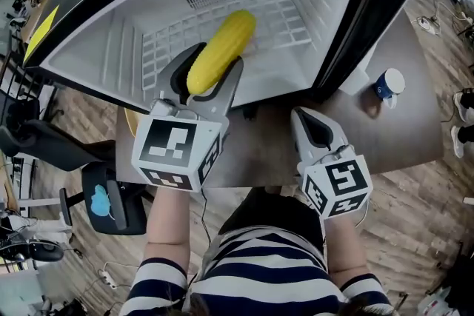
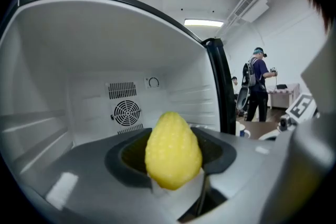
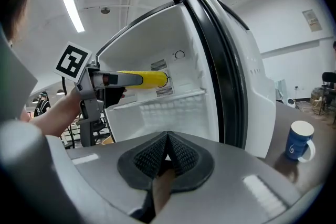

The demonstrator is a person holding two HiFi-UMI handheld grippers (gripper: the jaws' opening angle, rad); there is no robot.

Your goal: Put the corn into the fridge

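Observation:
A yellow corn cob (image 1: 221, 50) is clamped in my left gripper (image 1: 206, 78), held at the mouth of the open white fridge (image 1: 118, 48) above its wire shelf (image 1: 289, 18). The cob's tip (image 2: 173, 149) points at the fan grille (image 2: 127, 111) on the back wall. From the right gripper view the corn (image 3: 149, 79) shows level in the fridge opening. My right gripper (image 1: 315, 131) hangs shut and empty over the table, right of the left one; its pads (image 3: 181, 157) touch.
The fridge door (image 3: 231, 76) stands open to the right. A blue and white mug (image 1: 386, 85) rests on the brown table (image 1: 400, 129). A person (image 2: 257, 84) stands in the background. An office chair (image 1: 104, 200) is at lower left.

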